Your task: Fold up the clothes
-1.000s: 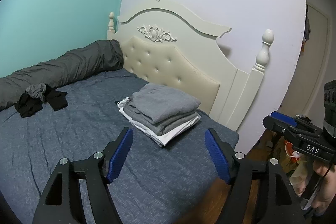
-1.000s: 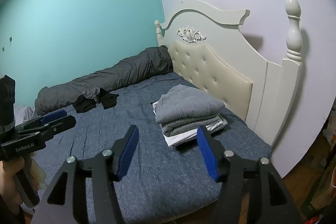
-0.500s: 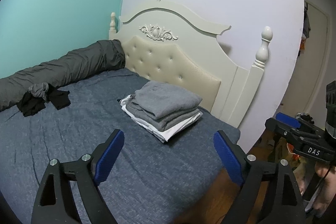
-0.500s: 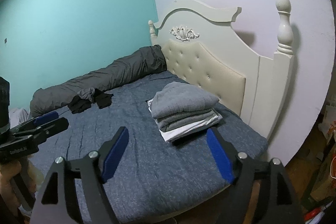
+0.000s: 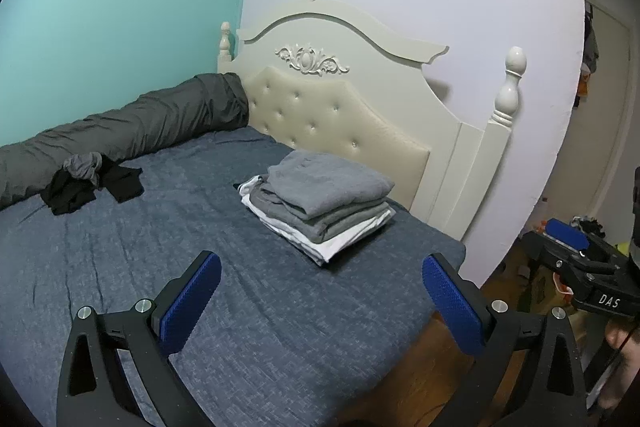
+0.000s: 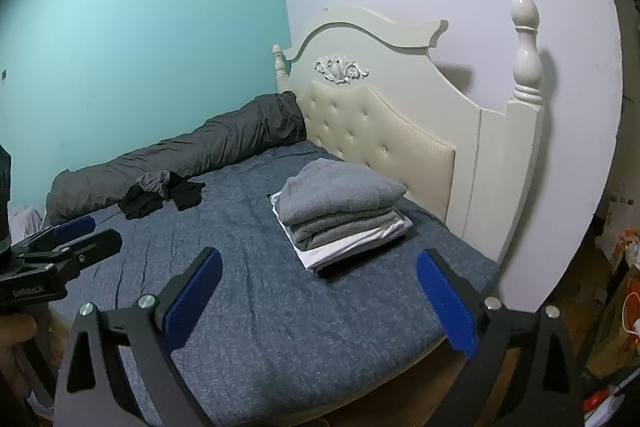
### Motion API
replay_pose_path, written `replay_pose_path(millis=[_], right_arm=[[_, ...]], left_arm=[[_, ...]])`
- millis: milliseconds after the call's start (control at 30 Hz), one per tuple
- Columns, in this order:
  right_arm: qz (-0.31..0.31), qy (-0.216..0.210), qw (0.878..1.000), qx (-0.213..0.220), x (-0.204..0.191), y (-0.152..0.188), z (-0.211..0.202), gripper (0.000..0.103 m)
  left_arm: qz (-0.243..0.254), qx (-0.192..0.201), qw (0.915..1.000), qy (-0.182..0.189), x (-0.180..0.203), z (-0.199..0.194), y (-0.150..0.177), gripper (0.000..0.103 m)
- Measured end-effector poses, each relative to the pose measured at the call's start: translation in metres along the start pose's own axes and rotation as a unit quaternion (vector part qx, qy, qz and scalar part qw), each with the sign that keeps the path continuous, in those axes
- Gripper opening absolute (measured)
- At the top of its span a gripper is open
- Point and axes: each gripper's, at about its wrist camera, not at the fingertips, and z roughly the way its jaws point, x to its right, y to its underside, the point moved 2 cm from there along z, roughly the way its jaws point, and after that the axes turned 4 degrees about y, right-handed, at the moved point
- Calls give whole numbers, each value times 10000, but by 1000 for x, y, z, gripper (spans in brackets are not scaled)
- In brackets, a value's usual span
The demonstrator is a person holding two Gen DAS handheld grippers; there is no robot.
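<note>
You have a bed [image 5: 120, 267] with a blue cover filling most of the scene. At its far end stands a cream headboard [image 5: 344, 107] with a tufted panel and a carved crest, and a turned post [image 5: 510, 83] rises at its right. Along the far left edge, against the teal wall [image 5: 120, 7], lies a dark grey rolled duvet [image 5: 132, 123]. At the far right you see a door [image 5: 600, 115].

Matt cloth bedspread [image 5: 120, 267], glossy wooden headboard [image 5: 400, 95]
</note>
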Motion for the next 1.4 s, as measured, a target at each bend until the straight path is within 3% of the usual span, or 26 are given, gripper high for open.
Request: replay_pose_path(millis=[333, 633, 1400], right_arm=[[30, 12, 10000, -34, -1, 8, -4, 101], [-7, -5, 10000, 29, -6, 12, -12, 101], [-98, 75, 9998, 125, -14, 22, -19, 102]], left_arm=[[-219, -23, 9998, 12, -7, -4, 10, 103], [-116, 117, 9997, -185, -7, -12, 17, 103], [-42, 124, 9997, -220, -7, -18, 27, 103]])
